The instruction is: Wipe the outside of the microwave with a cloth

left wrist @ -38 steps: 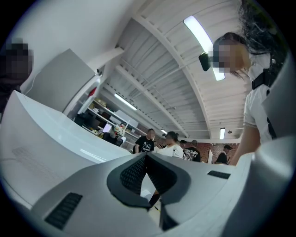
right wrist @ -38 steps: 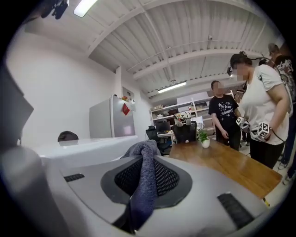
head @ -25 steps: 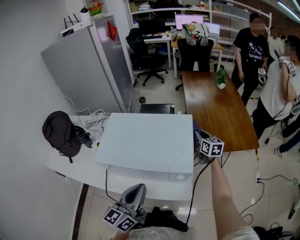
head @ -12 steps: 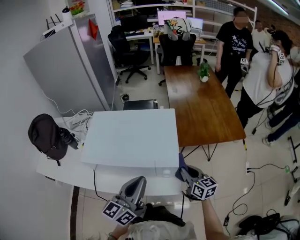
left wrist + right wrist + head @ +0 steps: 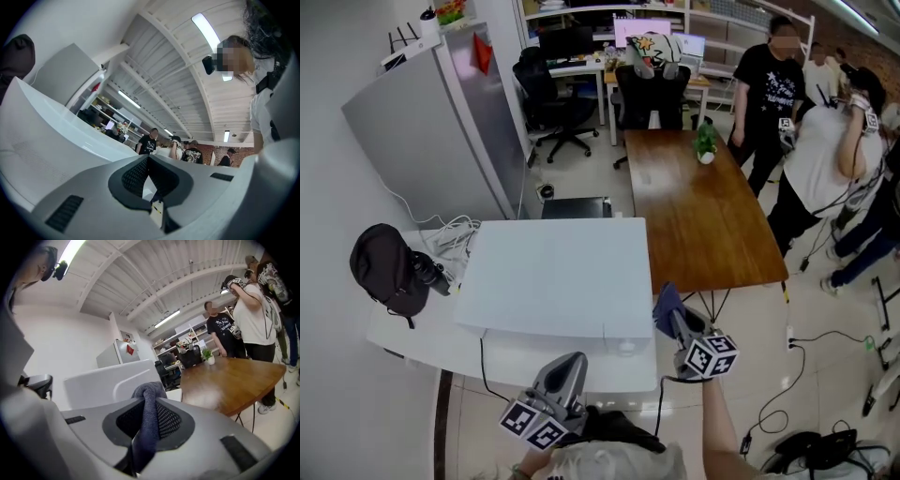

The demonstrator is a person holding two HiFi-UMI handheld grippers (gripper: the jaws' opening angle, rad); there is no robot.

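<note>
The white microwave (image 5: 553, 277) stands on a white counter (image 5: 412, 342), seen from above in the head view. My right gripper (image 5: 673, 317) is shut on a dark blue cloth (image 5: 667, 306) and hovers just off the microwave's front right corner. In the right gripper view the cloth (image 5: 147, 423) is pinched between the jaws, with the microwave's white side (image 5: 110, 383) close ahead. My left gripper (image 5: 567, 375) sits low at the counter's front edge, its jaws closed with nothing between them. In the left gripper view the microwave (image 5: 51, 140) fills the left.
A black bag (image 5: 384, 270) and cables (image 5: 455, 234) lie on the counter's left. A grey fridge (image 5: 431, 131) stands behind. A wooden table (image 5: 698, 220) with a small plant (image 5: 705, 145) is to the right. Several people (image 5: 825, 159) stand at the far right. Cables (image 5: 825, 337) trail on the floor.
My right gripper with the cloth came down from the microwave's right side to its front right corner, then rose a little. The head view has shifted; the left gripper has barely moved.
</note>
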